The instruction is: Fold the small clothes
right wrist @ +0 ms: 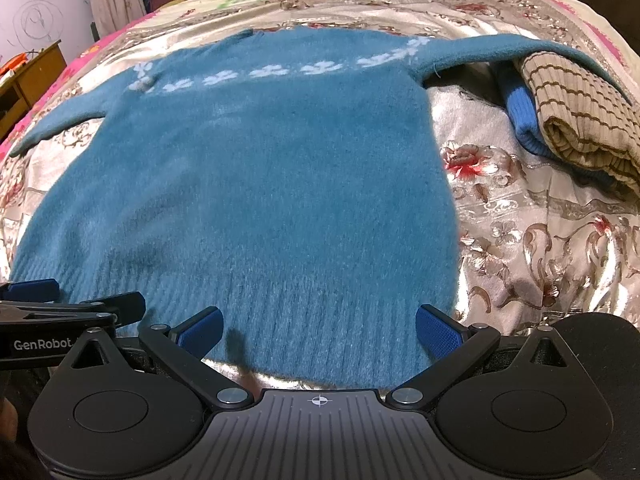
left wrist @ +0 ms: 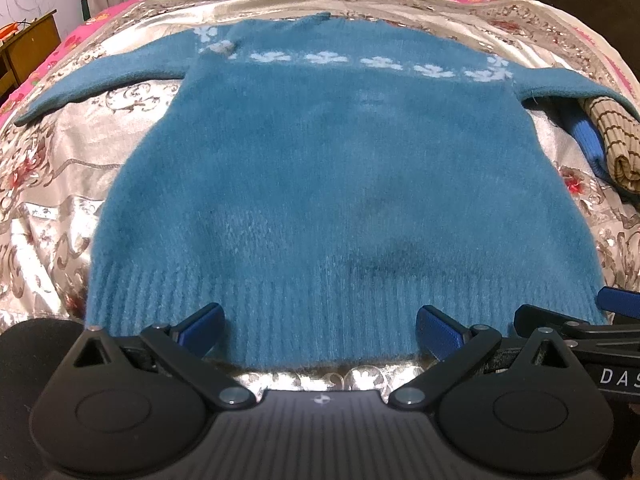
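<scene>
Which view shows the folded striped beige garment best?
The right wrist view: the striped garment lies large and nearly whole beside the sweater, on a blue item. The left wrist view crowds it against the frame's right edge.

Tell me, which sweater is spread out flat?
The teal sweater with white flowers; the striped beige sweater and bright blue sweater lie folded beside it.

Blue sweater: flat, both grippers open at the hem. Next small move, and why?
Probably close both on the ribbed hem. The sweater lies spread flat, sleeves out, unfolded; the left gripper and right gripper sit open at the hem, holding nothing.
</scene>
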A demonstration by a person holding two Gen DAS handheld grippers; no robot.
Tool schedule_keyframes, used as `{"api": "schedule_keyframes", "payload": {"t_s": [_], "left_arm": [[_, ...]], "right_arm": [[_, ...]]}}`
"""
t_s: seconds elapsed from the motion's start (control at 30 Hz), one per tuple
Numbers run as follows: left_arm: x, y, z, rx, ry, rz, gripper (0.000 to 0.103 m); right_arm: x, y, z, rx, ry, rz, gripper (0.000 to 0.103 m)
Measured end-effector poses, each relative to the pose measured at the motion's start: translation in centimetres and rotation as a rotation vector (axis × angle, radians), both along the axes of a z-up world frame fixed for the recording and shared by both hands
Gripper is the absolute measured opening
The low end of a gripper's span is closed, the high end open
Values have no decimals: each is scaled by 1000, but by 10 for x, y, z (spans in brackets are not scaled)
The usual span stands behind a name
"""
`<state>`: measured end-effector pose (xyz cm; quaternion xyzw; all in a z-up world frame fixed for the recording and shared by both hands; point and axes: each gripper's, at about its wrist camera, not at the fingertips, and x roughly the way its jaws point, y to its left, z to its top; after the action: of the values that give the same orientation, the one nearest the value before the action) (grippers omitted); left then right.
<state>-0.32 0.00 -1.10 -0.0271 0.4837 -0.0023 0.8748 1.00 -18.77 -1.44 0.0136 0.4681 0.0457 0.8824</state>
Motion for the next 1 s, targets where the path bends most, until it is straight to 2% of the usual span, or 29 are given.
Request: {"api": "schedule_keyframes", "payload": {"t_s": [0.27,1.0], "left_arm": [[2,-1,-5,1,37,-6,103],[1,-2,1,-6,13,-9,103]], "right_arm": [[1,1,-3,-1,15,4,103],[0,-2,1,1,-13,-6,102]]}}
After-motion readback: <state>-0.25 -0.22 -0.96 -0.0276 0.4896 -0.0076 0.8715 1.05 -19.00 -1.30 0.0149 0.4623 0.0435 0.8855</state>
